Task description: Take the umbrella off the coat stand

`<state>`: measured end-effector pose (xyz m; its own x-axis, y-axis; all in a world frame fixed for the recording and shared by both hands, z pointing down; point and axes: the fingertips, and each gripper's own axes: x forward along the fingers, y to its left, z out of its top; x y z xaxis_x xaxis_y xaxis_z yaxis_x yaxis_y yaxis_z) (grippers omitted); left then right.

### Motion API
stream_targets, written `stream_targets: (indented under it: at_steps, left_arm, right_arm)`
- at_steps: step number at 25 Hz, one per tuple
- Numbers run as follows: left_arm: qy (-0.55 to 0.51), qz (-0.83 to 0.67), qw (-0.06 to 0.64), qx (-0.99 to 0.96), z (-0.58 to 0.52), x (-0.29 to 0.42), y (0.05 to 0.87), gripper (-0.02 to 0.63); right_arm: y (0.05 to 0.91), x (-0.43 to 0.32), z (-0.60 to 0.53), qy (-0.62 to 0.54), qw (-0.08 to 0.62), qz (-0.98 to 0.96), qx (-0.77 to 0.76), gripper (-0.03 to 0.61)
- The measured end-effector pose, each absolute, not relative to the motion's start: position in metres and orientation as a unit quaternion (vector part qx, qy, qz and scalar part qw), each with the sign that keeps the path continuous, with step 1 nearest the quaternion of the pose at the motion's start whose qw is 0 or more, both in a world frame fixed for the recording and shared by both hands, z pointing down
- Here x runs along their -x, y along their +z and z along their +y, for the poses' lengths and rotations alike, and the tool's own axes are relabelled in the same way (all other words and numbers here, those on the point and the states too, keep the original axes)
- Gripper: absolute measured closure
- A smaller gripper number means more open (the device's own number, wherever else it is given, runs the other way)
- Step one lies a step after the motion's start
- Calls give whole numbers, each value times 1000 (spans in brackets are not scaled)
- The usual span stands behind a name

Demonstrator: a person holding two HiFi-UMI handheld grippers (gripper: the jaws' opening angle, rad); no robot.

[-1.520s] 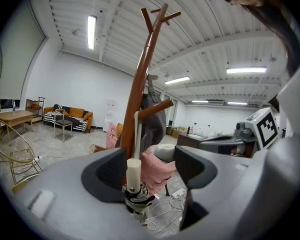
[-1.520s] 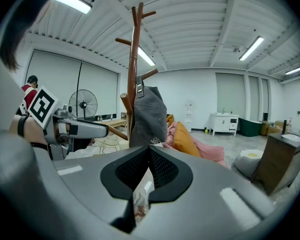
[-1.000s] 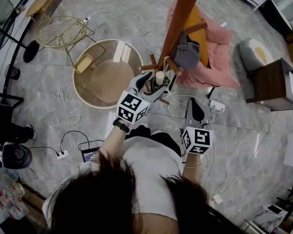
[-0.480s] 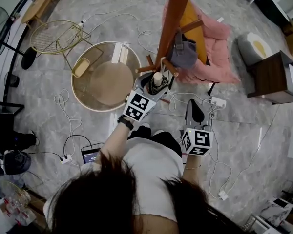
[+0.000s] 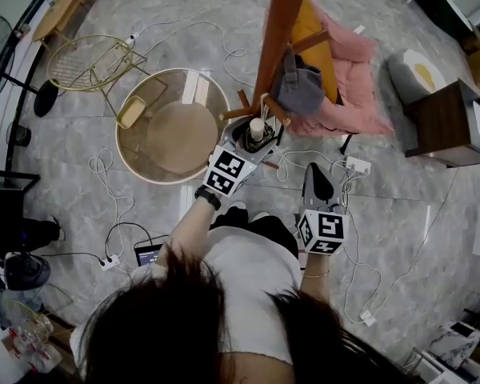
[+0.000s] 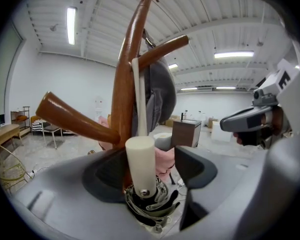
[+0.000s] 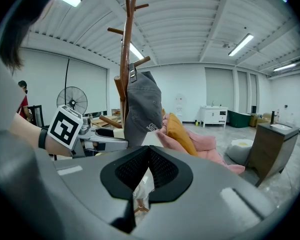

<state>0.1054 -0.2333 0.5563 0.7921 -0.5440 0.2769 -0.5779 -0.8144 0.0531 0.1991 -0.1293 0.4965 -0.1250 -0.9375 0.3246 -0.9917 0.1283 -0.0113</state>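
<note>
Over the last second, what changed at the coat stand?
The left gripper edged slightly further in toward the coat stand. Its jaws stand apart round the cream umbrella handle, and nothing is gripped yet. Unchanged: the handle still hangs on the stand, the grey cap stays on its peg, and the right gripper stays shut and idle.
</note>
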Motion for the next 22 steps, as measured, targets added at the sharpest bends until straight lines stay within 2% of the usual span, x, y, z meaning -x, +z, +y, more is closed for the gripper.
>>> stream_targets:
  at_steps: [3,6,8,22]
  left_arm:
    - [130,-299,65,-943,-235,-105,560,302]
    - [129,-308,70,-940,-238,-103,559,364]
    - [126,-313,75,-938,-240,-100,557,437]
    - [125,-309,63,-941,-237,-92,555,410]
  right_arm:
    - [497,-200,-132,114,119,-742,-650,575]
    - [497,-199,-132,115,120,-741,-651,575]
    - [498,-198,-132,116,120,-740,-652,575]
    - [494,-198,-125,114,107,-724,-672,575]
